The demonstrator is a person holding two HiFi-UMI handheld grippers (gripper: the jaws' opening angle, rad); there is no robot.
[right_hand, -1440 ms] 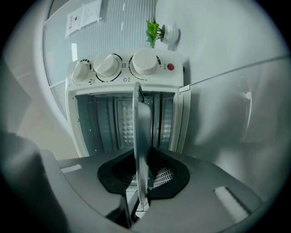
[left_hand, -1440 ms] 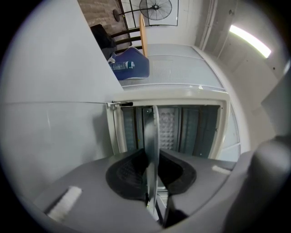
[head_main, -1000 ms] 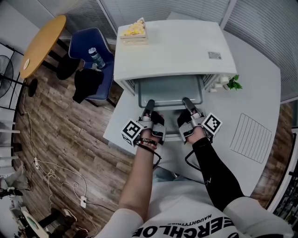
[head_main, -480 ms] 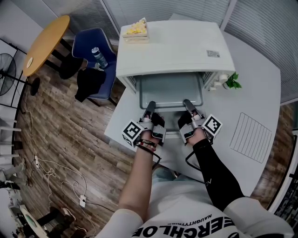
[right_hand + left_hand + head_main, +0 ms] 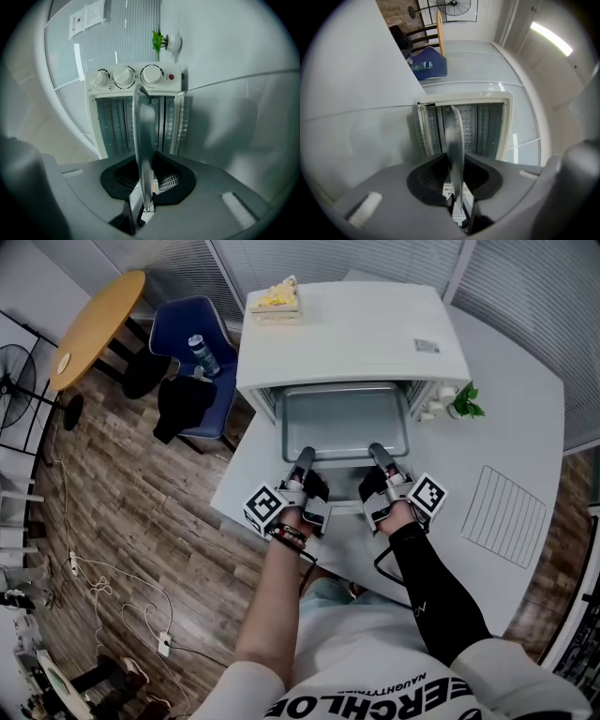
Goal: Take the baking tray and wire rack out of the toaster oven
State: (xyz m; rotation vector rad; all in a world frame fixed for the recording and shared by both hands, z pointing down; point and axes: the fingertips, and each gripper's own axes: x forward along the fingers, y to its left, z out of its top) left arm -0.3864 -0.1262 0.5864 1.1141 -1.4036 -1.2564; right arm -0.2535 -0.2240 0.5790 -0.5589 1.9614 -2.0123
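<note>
One brown wood floor (image 5: 141, 521) lies under it all, with a round table (image 5: 94, 324) and a blue chair (image 5: 187, 329) off to the left. Next to them stands a big white table (image 5: 534, 427). On the white table sits the white oven (image 5: 356, 334), with its mouth on the near side. The tray (image 5: 342, 423) sticks part way out of that mouth. It is flat and grey, and its back part is under the oven's top. The rack (image 5: 506, 517) lies flat on the white table, to the right of the oven and well apart from it. The left gripper (image 5: 305, 457) has its jaws pressed on the left part of the tray's front edge, and the thin edge runs right between its pads. The right gripper (image 5: 375, 452) bites the right part of that same edge the same way. Both point level at the oven. A small box (image 5: 275, 301) with yellow stuff rests on the oven's top, at its far left corner. A little green plant (image 5: 466, 406) stands just beside the oven's right side. Three round knobs (image 5: 124, 76) sit in a row on the oven's front
</note>
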